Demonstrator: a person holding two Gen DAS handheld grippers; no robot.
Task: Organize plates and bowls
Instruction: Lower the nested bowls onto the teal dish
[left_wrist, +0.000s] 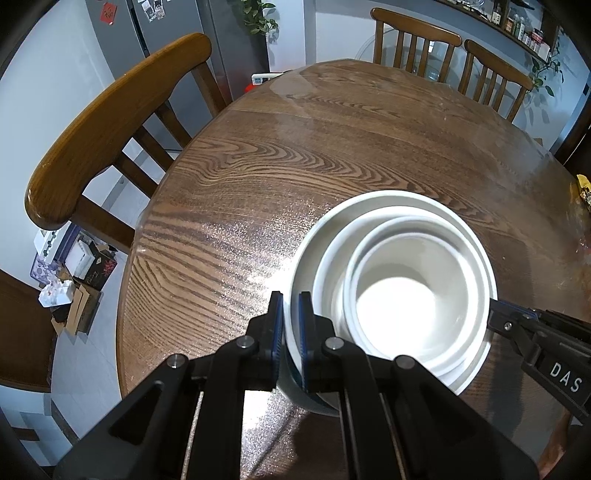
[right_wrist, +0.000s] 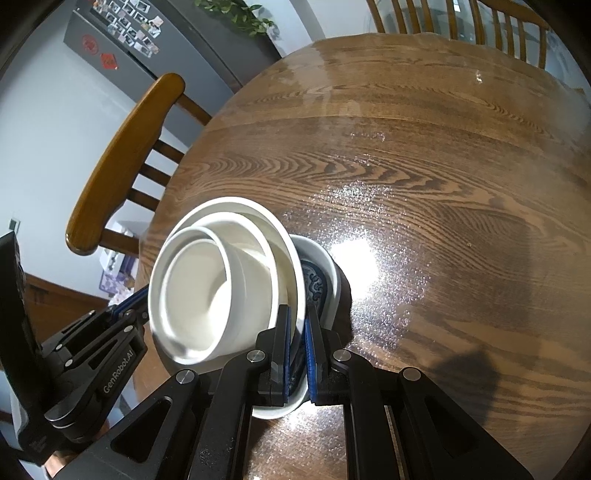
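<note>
Tongs (left_wrist: 290, 332) (right_wrist: 297, 343) clamp stacked bowls (left_wrist: 406, 288); chairs (left_wrist: 110, 122) ring table (left_wrist: 295, 147).

- Strong glare is thrown on the table (right_wrist: 354, 266) from overhead.
- The bowl (left_wrist: 402, 299) interior is overexposed.
- Edges are bent and darkened by fisheye distortion.

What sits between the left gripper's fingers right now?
The rim of the big white plate under the nested bowls; left wrist view shows the fingers clamped on it.
</note>
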